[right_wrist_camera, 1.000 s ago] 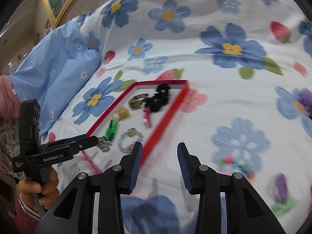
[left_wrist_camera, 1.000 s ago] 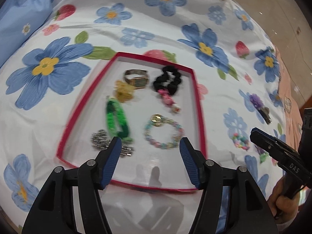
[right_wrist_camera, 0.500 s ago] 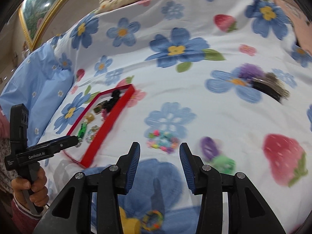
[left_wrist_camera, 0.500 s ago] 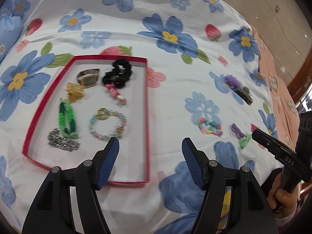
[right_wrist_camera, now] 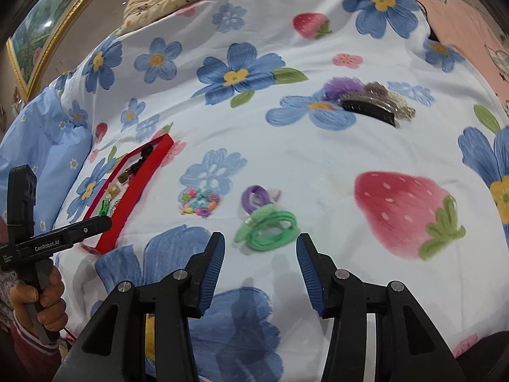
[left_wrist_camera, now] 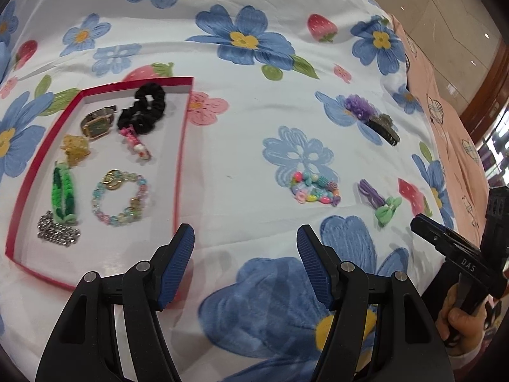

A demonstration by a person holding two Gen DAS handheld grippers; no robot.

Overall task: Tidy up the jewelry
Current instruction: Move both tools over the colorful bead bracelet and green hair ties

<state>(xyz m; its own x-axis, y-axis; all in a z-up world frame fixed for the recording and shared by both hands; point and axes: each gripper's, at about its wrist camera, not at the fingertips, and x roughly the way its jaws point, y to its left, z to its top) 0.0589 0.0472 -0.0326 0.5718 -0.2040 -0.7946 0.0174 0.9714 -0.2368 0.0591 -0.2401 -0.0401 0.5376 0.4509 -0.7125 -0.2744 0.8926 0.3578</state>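
Green hair tie (right_wrist_camera: pixel 268 227) lies on the bed just ahead of our right claw (right_wrist_camera: pixel 261 265) — its jaws have just been widening, empty; soft, light — we'd pinch one loop.

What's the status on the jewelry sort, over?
Both grippers, left and right, empty; right jaws just opening. Green hair tie ahead of right. Red tray part-filled. Path clear.

Floral bedspread (left_wrist_camera: pixel 254 159), tiled floor (left_wrist_camera: pixel 445 6), gilt-framed painting (right_wrist_camera: pixel 35 35) behind.

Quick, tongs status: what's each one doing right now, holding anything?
Left tongs: open, empty.
Right tongs: open, jaws just widening, nothing between them; green hair tie lies just ahead.
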